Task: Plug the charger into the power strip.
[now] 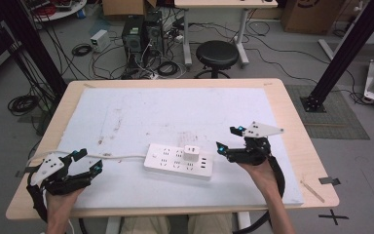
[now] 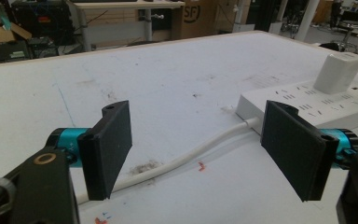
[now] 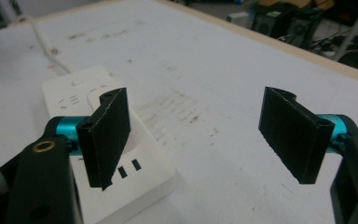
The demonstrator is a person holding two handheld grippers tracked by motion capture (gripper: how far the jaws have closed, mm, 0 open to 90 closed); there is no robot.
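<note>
Table (image 1: 292, 146): a pale wooden top, its rim bare on all sides around the mat.
Mat (image 1: 141, 112): a white, scuffed sheet under the strip, with brownish smudges beyond the strip's far edge and off its left end.
Strip (image 1: 177, 163): a white power strip lying flat on the mat, between the two grippers, long side across the table; in the left gripper view (image 2: 307, 100) it sits beyond the right jaw, and in the right gripper view (image 3: 121, 186) its end lies behind and below the left jaw.
Left gripper (image 1: 88, 162): held in the person's left hand (image 1: 61, 197), well left of the strip and near the table's near edge; its jaws stand wide apart and hold nothing, as the left gripper view (image 2: 198, 147) shows, with bare mat and cord between them.
Right gripper (image 1: 228, 139): held in the person's right hand (image 1: 259, 168), just off the strip's right end; its jaws are spread and empty, and in the right gripper view (image 3: 196, 133) stained mat lies between them.
Cord (image 1: 121, 156): a white cable running from the strip's left end across the mat toward the left gripper; in the left gripper view (image 2: 182, 161) it curves from the strip past the left jaw.
Charger (image 1: 192, 154): a small white block plugged upright into the strip, right of its middle; seen also in the left gripper view (image 2: 338, 72).
</note>
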